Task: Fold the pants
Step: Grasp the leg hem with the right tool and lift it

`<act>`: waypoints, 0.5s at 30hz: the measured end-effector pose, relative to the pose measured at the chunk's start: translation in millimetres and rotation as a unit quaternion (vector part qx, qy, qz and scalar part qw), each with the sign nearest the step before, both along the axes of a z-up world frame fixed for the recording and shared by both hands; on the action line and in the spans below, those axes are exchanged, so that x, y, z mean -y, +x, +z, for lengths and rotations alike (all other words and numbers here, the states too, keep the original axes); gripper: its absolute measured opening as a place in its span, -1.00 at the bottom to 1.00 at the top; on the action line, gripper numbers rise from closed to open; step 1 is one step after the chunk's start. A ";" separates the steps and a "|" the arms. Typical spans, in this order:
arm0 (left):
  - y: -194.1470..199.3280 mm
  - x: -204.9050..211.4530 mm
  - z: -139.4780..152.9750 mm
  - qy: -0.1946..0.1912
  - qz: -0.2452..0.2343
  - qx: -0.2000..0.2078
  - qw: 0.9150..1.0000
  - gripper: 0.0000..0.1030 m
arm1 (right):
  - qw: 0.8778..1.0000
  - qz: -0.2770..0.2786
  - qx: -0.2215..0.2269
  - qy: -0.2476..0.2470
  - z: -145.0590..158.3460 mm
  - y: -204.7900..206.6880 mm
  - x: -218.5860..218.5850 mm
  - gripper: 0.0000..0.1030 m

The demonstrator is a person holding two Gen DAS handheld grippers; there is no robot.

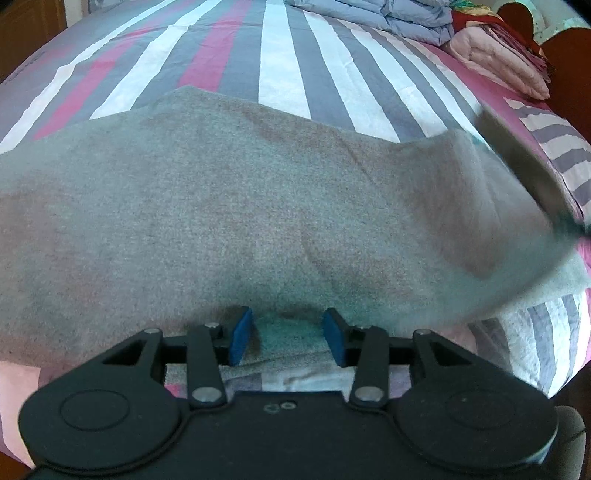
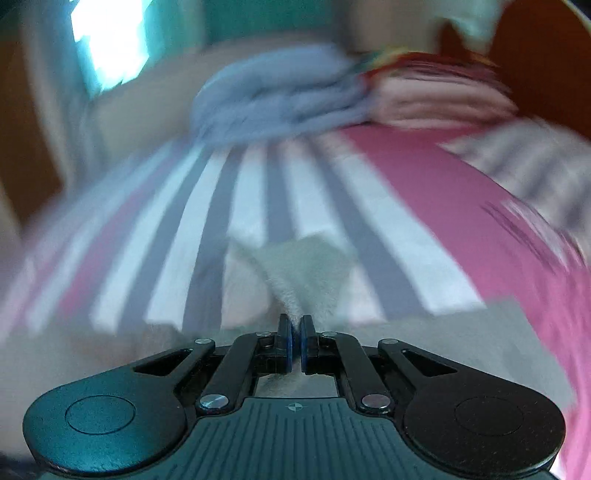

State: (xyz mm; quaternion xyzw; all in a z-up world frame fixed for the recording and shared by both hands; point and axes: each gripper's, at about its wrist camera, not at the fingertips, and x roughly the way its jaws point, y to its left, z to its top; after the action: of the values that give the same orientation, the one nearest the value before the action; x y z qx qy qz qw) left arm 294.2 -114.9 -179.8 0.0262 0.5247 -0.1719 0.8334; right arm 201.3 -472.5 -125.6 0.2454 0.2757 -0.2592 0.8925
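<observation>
Grey pants [image 1: 229, 221] lie spread across a striped bed [image 1: 280, 55] in the left wrist view. My left gripper [image 1: 288, 338] is open, its blue pads [image 1: 241, 338] standing either side of the pants' near edge, which bunches between them. In the right wrist view, which is motion-blurred, my right gripper [image 2: 295, 341] is shut on a fold of the grey pants [image 2: 303, 273], and the cloth rises in a peak from the pads. A blurred dark shape [image 1: 524, 166] at the right of the left wrist view lifts that side of the pants.
Folded blue bedding [image 1: 380, 18] and pink blankets [image 1: 502, 62] are stacked at the far end of the bed, against a wooden headboard [image 1: 569, 48]. A bright window [image 2: 107, 40] shows at the far left. The bed's near edge drops away at lower right.
</observation>
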 end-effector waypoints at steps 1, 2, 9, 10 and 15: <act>-0.3 1.1 0.4 0.002 -0.001 0.001 1.000 -0.33 | 0.999 -0.020 0.001 0.039 -12.5 -18.6 7.2 -0.93; -0.4 2.8 0.6 0.005 -0.002 0.002 1.000 -0.32 | 0.997 -0.042 -0.005 0.067 -27.0 -33.8 12.6 -0.93; -2.4 9.8 1.0 0.021 0.001 0.005 1.000 -0.31 | 0.996 -0.044 -0.067 0.041 -51.5 -44.6 11.4 -0.66; -2.8 11.0 1.4 0.023 0.002 0.006 1.000 -0.31 | 0.995 -0.030 -0.091 -0.020 -46.2 -35.2 3.0 -0.18; -4.4 14.4 0.7 0.031 0.004 0.012 0.999 -0.30 | 0.945 0.084 -0.160 -0.273 -38.2 12.2 -49.7 0.48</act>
State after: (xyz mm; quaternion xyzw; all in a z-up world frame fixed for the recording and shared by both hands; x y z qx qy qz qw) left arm 289.8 -129.3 -179.0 0.0521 0.5199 -0.1520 0.8390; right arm 213.6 -422.8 -163.8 -0.0767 0.3527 -0.2846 0.8881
